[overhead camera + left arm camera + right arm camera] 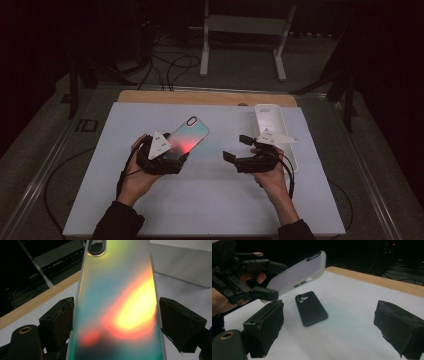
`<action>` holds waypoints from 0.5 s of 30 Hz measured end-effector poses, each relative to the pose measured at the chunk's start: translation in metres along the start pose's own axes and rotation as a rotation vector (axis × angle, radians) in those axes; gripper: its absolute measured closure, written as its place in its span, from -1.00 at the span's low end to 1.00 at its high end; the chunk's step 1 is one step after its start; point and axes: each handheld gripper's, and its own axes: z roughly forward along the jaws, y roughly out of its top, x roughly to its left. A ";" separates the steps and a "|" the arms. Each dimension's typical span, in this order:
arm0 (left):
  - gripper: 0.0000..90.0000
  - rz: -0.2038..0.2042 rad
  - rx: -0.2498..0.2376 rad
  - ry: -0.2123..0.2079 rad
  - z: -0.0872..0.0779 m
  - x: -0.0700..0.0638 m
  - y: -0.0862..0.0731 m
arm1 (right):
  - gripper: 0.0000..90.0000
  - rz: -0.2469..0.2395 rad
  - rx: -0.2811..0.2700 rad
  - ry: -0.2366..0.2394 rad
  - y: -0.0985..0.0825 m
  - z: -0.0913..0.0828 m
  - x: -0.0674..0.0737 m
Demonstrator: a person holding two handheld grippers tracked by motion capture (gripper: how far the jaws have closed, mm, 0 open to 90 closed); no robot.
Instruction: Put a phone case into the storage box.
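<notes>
- High view: left gripper (172, 152) clamped on the lower end of an iridescent phone case (187, 138), held tilted above the white mat (210, 200), camera cut-out pointing away toward the wooden table edge (150, 96). Right gripper (239, 148) empty, jaws spread apart, hovering just beside the white tray (277, 120) at the mat's right.
- Left gripper view: both pads pressed against the case's long edges, shiny back facing the camera, glare red and yellow across it. Probably best to keep the squeeze light and even, since a thin shell will likely flex or twist out.
- Right gripper view: jaws wide, nothing between them. Black phone (310, 308) lying flat on the mat, back up, directly under the lifted case. Likely next move: lower the case squarely over the phone, matching cut-out to lenses, with the free gripper steadying the phone's side.
- In the way: little on the mat itself; tray close to the right hand, trailing cables near both wrists, a metal stand (245, 30) and floor cables well beyond the table.
</notes>
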 end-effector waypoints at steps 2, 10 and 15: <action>-0.62 0.009 -0.005 -0.009 0.001 -0.002 0.002 | -0.80 0.002 0.000 0.007 0.003 0.004 0.001; -0.62 0.026 -0.028 -0.032 0.005 -0.008 0.009 | -0.79 0.030 0.025 0.034 0.009 0.020 0.002; -0.62 0.034 -0.039 -0.045 0.007 -0.013 0.011 | -0.74 0.060 0.063 0.045 0.008 0.031 0.002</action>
